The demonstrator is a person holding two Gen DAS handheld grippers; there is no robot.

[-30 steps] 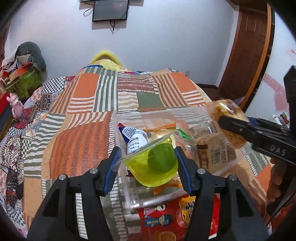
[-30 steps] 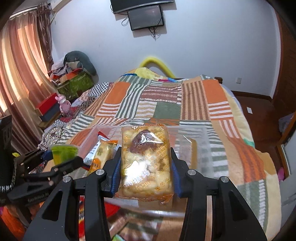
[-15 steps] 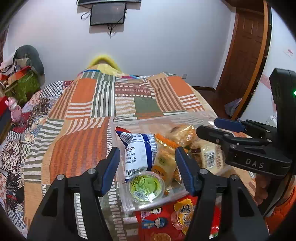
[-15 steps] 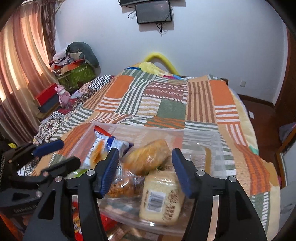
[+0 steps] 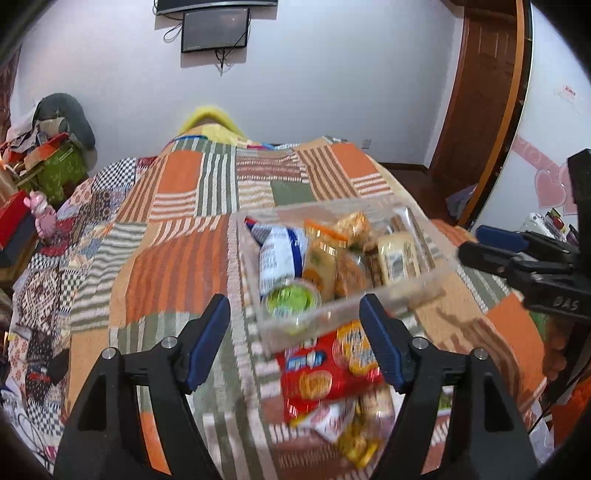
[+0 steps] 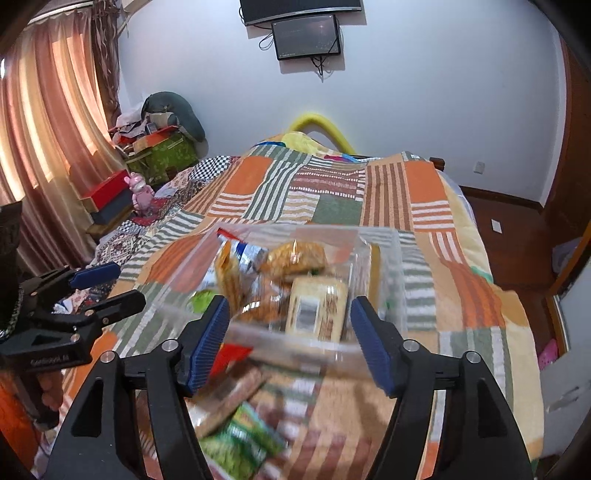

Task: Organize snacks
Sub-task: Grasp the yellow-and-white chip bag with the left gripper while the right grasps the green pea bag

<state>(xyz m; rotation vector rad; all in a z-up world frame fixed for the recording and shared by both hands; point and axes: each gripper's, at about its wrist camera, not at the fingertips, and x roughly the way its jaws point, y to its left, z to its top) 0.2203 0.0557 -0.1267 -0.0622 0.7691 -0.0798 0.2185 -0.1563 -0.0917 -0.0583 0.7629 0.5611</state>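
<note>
Both tools spread apart and holding nothing, above a bed with a bin of snacks.

Nearest, the left tool [image 5: 295, 339] and right tool [image 6: 290, 341] hang over the quilt [image 5: 173, 258] with blue pads wide apart — nothing between them. Just below them, loose on the quilt, lie a red packet [image 5: 325, 373] and, in the right wrist view, a green packet [image 6: 236, 439], both blurred. Beyond, touching the red packet's far edge, a clear bin [image 5: 428, 284] sits on the bed. Inside it: a green jelly cup [image 5: 291, 299] at the near left corner, a white-and-blue packet [image 5: 277, 258] behind it, a pale wrapped cake [image 5: 399, 258] at the right, and a golden bun [image 6: 295, 256] further back — all piled together. Far off, a screen [image 6: 306, 35] hangs on the wall.
</note>
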